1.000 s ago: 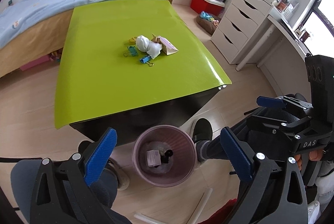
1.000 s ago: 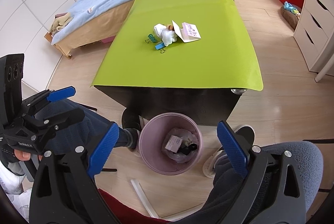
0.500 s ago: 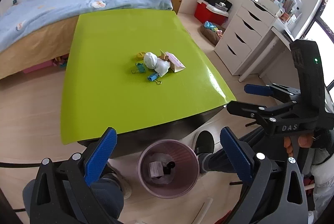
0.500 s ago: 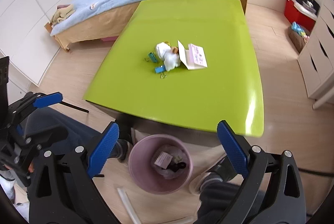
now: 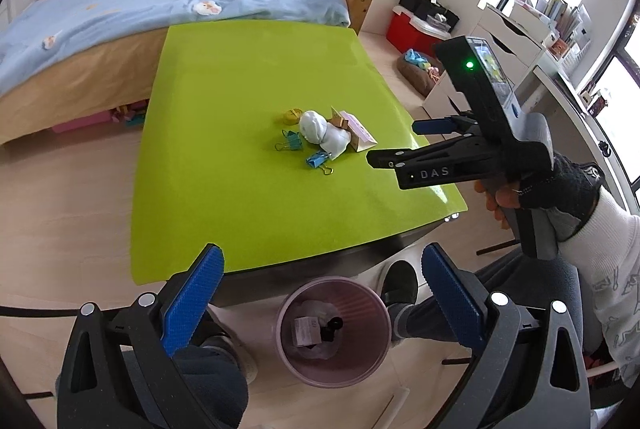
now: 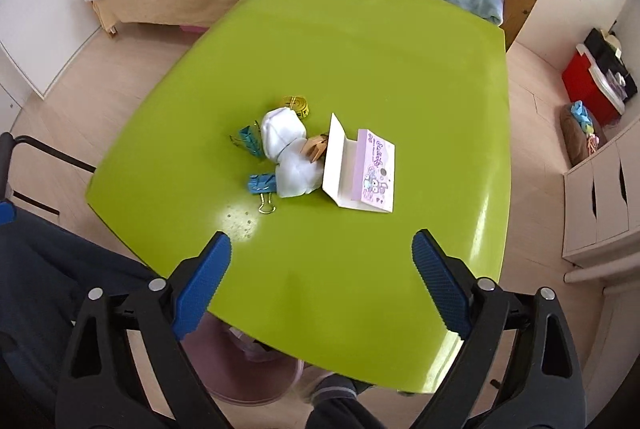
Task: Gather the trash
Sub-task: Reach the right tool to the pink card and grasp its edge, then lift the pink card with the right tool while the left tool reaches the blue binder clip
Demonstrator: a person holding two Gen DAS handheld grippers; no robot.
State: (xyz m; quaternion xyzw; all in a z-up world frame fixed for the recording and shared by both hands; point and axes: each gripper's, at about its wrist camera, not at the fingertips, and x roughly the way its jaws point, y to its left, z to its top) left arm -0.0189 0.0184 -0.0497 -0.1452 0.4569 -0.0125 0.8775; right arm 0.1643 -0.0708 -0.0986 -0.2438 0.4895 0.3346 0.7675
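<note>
We see the left gripper [image 5: 322, 283] spread wide and empty, hanging above the floor at the near edge of the lime-green tabletop [image 5: 248, 89]. Beneath it stands the pale pink round wastebasket [image 5: 334, 331], which holds a clear liner, a small printed label and something black we cannot identify. In the right wrist view the basket [image 6: 244, 373] is mostly hidden under the table edge. The right gripper [image 6: 322, 271] is likewise wide apart, holding nothing, over the near part of the table.

The trash lies mid-table: two crumpled white tissue wads [image 6: 288, 153] touching each other, a folded white and lilac card box [image 6: 360, 165] just beside them, and a crumpled brown paper scrap [image 6: 316, 148] half hidden between. Blue binder clips [image 6: 262, 184] and a yellow tape roll [image 6: 297, 104] sit against the wads.
</note>
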